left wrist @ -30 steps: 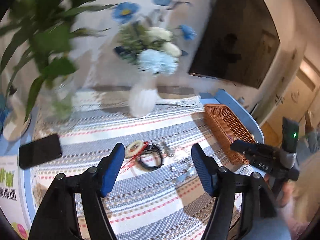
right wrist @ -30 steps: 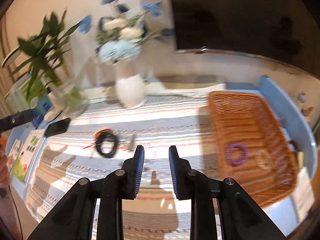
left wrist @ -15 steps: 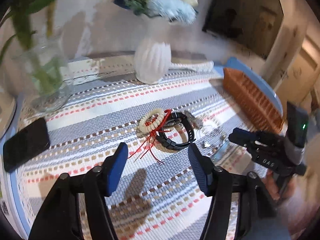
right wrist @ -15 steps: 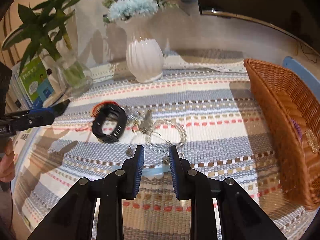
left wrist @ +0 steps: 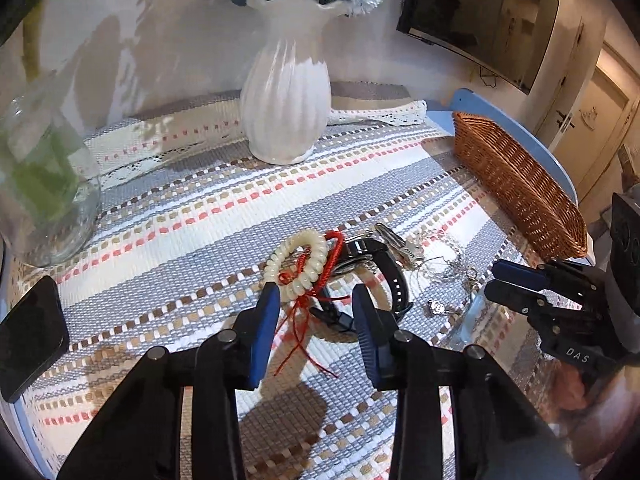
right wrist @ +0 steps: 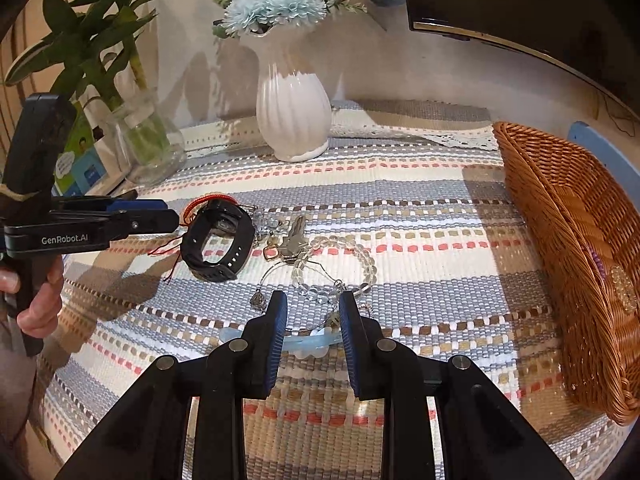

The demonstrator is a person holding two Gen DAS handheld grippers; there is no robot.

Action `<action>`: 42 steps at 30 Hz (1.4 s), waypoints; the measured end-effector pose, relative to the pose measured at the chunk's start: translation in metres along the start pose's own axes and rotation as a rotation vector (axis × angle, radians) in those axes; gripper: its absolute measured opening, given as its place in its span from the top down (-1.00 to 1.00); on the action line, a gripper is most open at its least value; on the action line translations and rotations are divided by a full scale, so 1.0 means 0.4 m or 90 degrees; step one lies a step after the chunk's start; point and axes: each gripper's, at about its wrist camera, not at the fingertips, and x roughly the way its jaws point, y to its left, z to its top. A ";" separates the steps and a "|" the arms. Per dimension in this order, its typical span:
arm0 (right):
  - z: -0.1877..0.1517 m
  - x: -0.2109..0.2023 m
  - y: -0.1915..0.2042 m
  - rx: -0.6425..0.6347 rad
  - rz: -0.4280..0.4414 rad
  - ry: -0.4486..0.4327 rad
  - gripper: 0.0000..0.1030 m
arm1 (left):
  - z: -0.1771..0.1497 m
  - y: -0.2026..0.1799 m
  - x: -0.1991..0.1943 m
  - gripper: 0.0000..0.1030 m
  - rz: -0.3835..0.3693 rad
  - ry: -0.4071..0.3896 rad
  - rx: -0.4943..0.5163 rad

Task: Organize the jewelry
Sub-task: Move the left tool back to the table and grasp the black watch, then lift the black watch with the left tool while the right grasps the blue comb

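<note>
A small heap of jewelry is seen near the middle of the striped woven tablecloth point(left wrist: 168, 216), well apart from the one brown wicker basket point(right wrist: 568, 248) that stands along the cloth's right edge. In the heap can be counted one cream coiled bracelet point(left wrist: 296, 264) tied with a red cord point(left wrist: 316, 300), one black wristwatch point(right wrist: 218, 246), one clear glass bead bracelet point(right wrist: 340, 264), one silver key point(right wrist: 294, 240), one thin silver chain with a small pendant point(left wrist: 438, 306), and one pale blue hair clip point(right wrist: 308, 340). Inside the basket, against its far wall, one purple ring-shaped piece point(right wrist: 597, 260) and one pale beaded piece point(right wrist: 624, 286) are partly visible. The left gripper point(left wrist: 314, 312) is held with its jaws apart, low over the cloth, the red cord's tassel lying between its blue pads point(left wrist: 266, 320) and the cream bracelet just beyond its tips; whether anything is touched cannot be told. The right gripper point(right wrist: 312, 312) is likewise spread, with the pale blue clip lying crosswise between its fingers and the glass beads just ahead. One white ribbed vase of blue flowers point(right wrist: 294, 112) and one glass jar with green stems point(right wrist: 146, 140) are set toward the cloth's far edge, and one black phone point(left wrist: 30, 332) lies at its left edge.
</note>
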 end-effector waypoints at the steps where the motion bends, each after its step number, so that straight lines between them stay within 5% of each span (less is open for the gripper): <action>1: 0.000 0.000 0.001 -0.001 0.000 0.000 0.47 | -0.002 -0.009 -0.006 0.28 -0.014 -0.005 0.006; 5: 0.002 0.000 -0.008 0.009 0.013 0.002 0.41 | -0.018 -0.102 -0.034 0.27 -0.074 -0.020 0.091; 12: -0.001 -0.011 -0.058 0.078 0.029 0.012 0.37 | 0.000 -0.183 0.065 0.28 0.011 0.049 0.166; 15: -0.011 -0.018 -0.079 0.102 0.044 0.031 0.37 | -0.003 -0.176 0.092 0.28 -0.003 0.081 0.162; 18: -0.012 -0.022 -0.098 0.117 0.044 0.049 0.37 | -0.009 -0.173 0.113 0.66 0.018 0.091 0.164; 23: -0.016 -0.037 -0.098 0.114 0.083 0.072 0.37 | -0.008 -0.171 0.083 0.84 -0.014 0.071 0.152; 24: -0.019 -0.040 -0.082 0.096 0.087 0.078 0.37 | -0.007 -0.171 0.076 0.98 -0.030 0.069 0.147; 28: -0.040 -0.035 0.003 0.039 0.129 0.113 0.37 | -0.013 -0.169 0.011 1.00 -0.102 0.051 0.111; 36: 0.008 0.022 0.111 0.008 0.058 0.081 0.38 | -0.054 -0.144 -0.083 1.00 -0.098 0.020 0.094; 42: -0.014 0.062 0.140 -0.040 -0.049 0.094 0.38 | -0.022 -0.140 -0.042 0.98 -0.107 0.027 0.114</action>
